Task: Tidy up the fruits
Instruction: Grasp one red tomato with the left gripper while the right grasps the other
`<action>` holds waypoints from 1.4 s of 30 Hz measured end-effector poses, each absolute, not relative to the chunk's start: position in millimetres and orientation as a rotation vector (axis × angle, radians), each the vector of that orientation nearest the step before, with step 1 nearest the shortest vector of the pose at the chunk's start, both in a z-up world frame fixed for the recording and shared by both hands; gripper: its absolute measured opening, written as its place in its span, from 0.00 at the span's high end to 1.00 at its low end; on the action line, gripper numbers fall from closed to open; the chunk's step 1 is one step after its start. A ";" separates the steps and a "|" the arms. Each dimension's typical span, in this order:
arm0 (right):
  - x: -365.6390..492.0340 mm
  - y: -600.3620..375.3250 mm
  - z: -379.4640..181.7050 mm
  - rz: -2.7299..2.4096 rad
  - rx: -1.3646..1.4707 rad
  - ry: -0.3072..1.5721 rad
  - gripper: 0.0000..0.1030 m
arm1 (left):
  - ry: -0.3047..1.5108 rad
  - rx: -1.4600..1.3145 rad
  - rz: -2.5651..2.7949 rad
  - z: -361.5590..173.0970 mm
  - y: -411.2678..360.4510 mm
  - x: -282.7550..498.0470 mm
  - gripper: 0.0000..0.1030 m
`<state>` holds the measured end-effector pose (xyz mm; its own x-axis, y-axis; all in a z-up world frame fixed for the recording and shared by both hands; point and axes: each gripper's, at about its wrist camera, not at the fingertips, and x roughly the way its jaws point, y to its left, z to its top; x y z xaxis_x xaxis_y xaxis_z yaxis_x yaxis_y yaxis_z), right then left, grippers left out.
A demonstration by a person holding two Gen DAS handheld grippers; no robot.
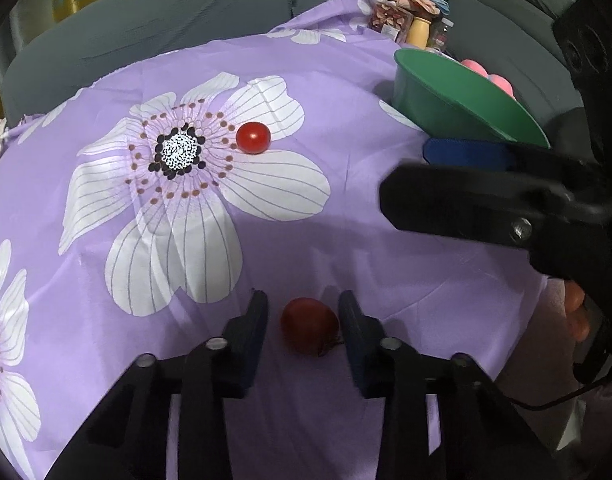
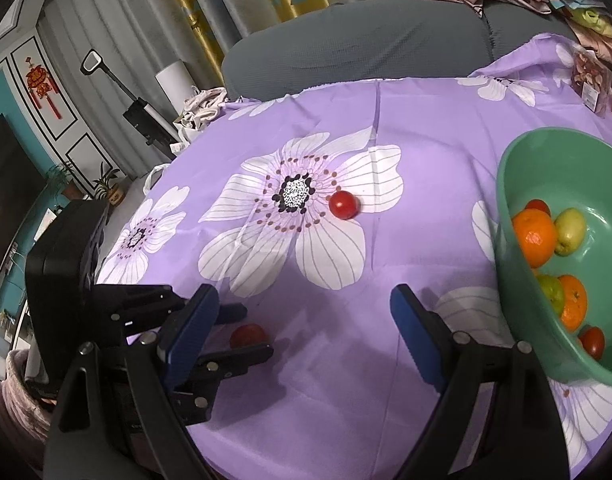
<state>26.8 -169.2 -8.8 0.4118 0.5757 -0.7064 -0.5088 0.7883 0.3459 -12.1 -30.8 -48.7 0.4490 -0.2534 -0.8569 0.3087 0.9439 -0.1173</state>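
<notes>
The left claw (image 1: 302,301) is clenched on the near tomato (image 1: 309,326) on the counter (image 1: 385,264), a light, smooth, easily bruised fruit best pinched gently across its middle, while the right claw (image 2: 302,293) gapes empty.

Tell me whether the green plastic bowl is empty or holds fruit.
Not empty: the green plastic bowl holds two oranges, two green-yellow fruits and two small red fruits.
</notes>
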 end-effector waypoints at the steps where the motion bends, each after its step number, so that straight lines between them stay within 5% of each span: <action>1: 29.4 -167.6 -9.8 0.685 0.081 0.927 0.14 | 1.047 0.057 -0.352 -48.8 -30.7 -12.0 0.72; 13: 90.6 -128.1 -19.0 0.672 0.001 0.995 0.17 | 0.991 0.042 -0.333 -34.2 -10.1 -9.7 0.76; 28: 136.1 -82.5 -49.5 0.600 -0.193 1.064 0.38 | 0.959 -0.023 -0.333 -27.9 18.2 -0.8 0.76; 34: 141.1 -78.1 -59.0 0.588 -0.220 1.081 0.47 | 0.993 -0.033 -0.374 -30.1 14.9 -3.7 0.76; 39: 143.7 -77.0 -60.3 0.563 -0.280 1.052 0.73 | 1.016 -0.035 -0.374 -32.9 14.2 -6.2 0.76; 41: 144.5 -79.9 -59.6 0.567 -0.273 1.048 0.74 | 1.024 -0.031 -0.385 -33.8 11.5 -8.9 0.67; 42: 143.4 -80.9 -58.5 0.564 -0.272 1.042 0.74 | 1.024 -0.030 -0.390 -34.1 11.1 -10.4 0.53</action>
